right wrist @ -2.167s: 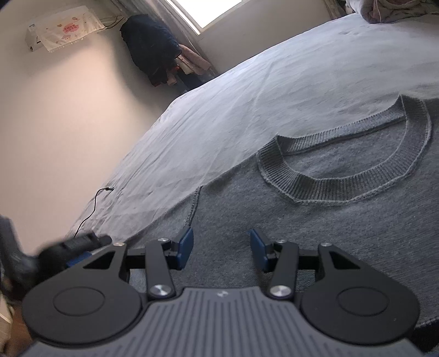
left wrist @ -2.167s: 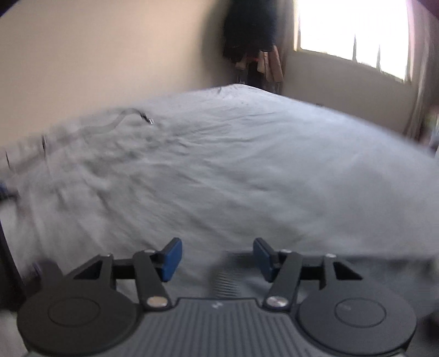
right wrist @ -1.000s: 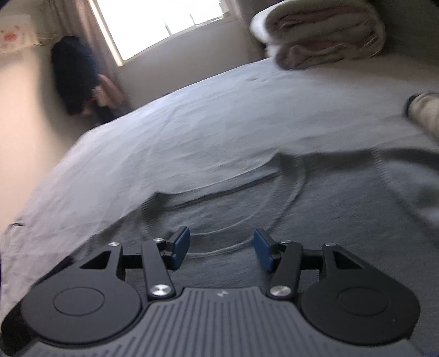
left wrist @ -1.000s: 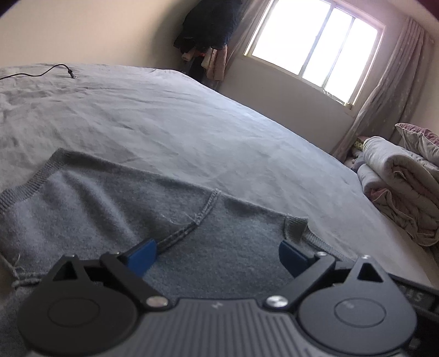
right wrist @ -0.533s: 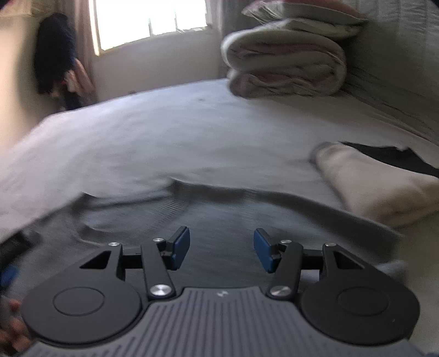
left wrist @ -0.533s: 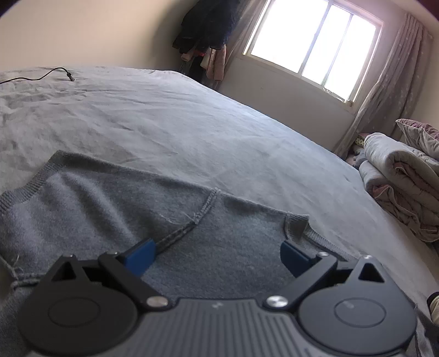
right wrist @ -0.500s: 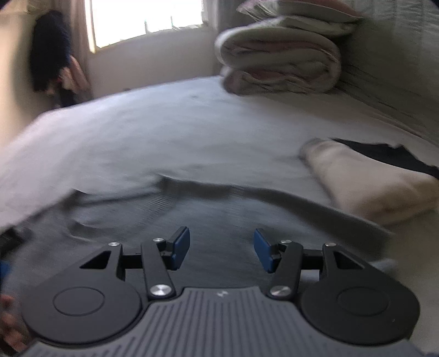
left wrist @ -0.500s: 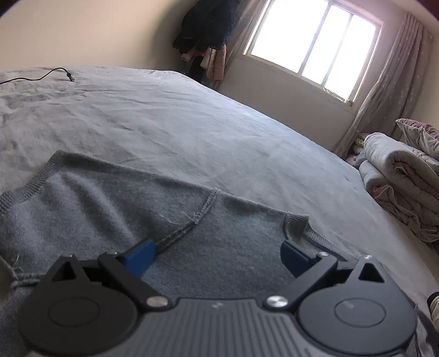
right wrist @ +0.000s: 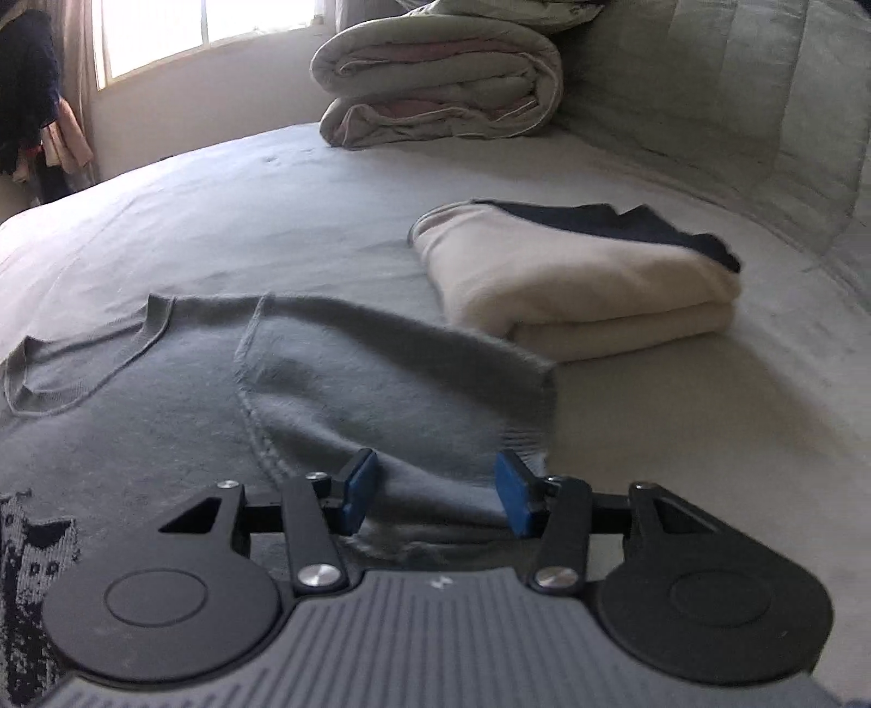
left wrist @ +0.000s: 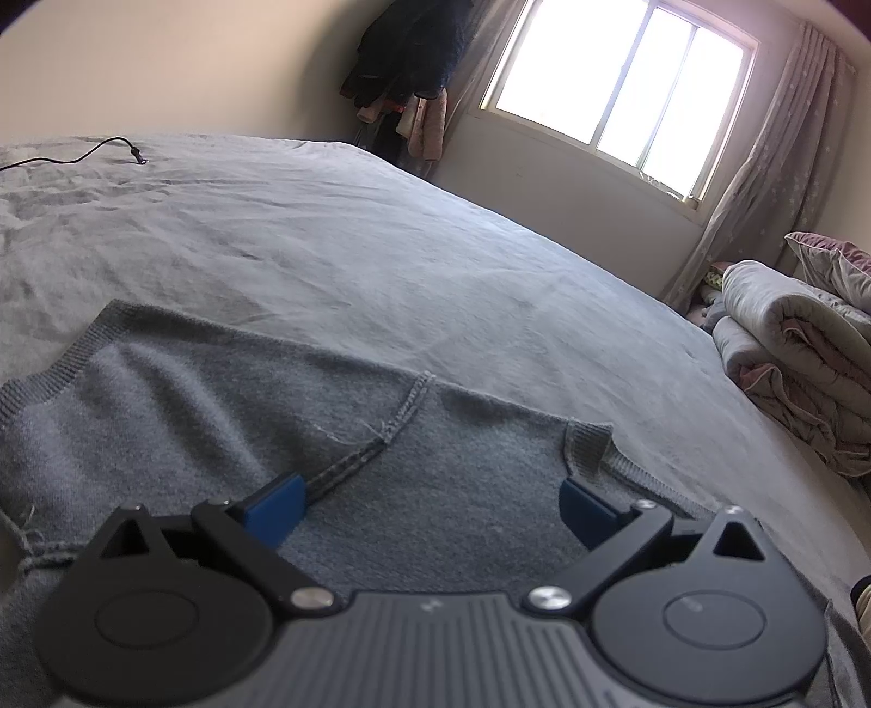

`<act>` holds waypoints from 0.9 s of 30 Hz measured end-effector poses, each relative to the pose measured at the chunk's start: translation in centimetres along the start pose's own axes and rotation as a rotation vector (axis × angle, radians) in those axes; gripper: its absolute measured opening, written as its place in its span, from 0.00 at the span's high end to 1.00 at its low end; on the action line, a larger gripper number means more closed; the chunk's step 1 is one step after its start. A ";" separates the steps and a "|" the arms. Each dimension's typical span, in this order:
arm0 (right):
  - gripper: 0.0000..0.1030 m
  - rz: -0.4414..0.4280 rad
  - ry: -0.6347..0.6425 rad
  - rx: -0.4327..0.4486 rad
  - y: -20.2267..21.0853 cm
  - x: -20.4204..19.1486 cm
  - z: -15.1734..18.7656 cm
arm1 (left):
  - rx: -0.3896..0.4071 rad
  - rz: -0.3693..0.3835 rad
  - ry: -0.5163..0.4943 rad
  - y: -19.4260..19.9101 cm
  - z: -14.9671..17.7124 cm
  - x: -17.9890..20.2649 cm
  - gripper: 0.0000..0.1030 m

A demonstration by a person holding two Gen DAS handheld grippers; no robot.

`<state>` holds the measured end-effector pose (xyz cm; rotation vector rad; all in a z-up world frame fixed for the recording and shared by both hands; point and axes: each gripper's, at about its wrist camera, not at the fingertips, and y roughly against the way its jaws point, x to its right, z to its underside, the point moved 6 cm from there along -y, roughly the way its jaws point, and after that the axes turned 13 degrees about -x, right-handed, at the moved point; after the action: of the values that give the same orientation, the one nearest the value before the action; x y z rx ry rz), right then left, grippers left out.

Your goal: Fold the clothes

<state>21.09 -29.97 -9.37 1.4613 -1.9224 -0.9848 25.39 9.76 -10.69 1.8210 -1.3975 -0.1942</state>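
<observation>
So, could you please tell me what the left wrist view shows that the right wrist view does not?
Only the left wrist view shows the black cable on the sheet and the curtain.

Only the right wrist view shows the folded cream garment, the headboard and the sweater's dark pattern.

Both show the gray sweater, rolled duvet, window, hanging dark clothes and open jaws.

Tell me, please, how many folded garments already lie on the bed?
2, stacked right of the sweater: a cream one on top, a dark one underneath. Others may be hidden.
</observation>
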 end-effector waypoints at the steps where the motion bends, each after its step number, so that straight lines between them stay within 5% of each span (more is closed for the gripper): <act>1: 0.52 0.001 0.005 0.012 0.3 0.2 -0.3 | 0.000 -0.001 -0.001 0.0 0.0 0.0 0.03; 12: 0.55 0.083 0.026 0.046 -2.1 3.0 -2.8 | -0.001 -0.007 -0.006 0.0 0.0 0.1 0.02; 15: 0.98 0.042 0.041 0.060 -2.3 3.0 -2.9 | 0.000 -0.007 -0.005 0.0 0.0 0.1 0.02; 21: 0.98 0.124 0.124 0.210 1.2 2.0 -4.1 | 0.000 -0.009 -0.006 0.0 0.0 0.1 0.02; 27: 0.98 0.181 0.178 0.201 -0.8 1.9 -6.1 | 0.000 -0.010 -0.007 0.1 0.0 0.1 0.02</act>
<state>25.75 -33.37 -6.41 1.4000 -2.0249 -0.5752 25.41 9.67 -10.59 1.8295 -1.3933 -0.2062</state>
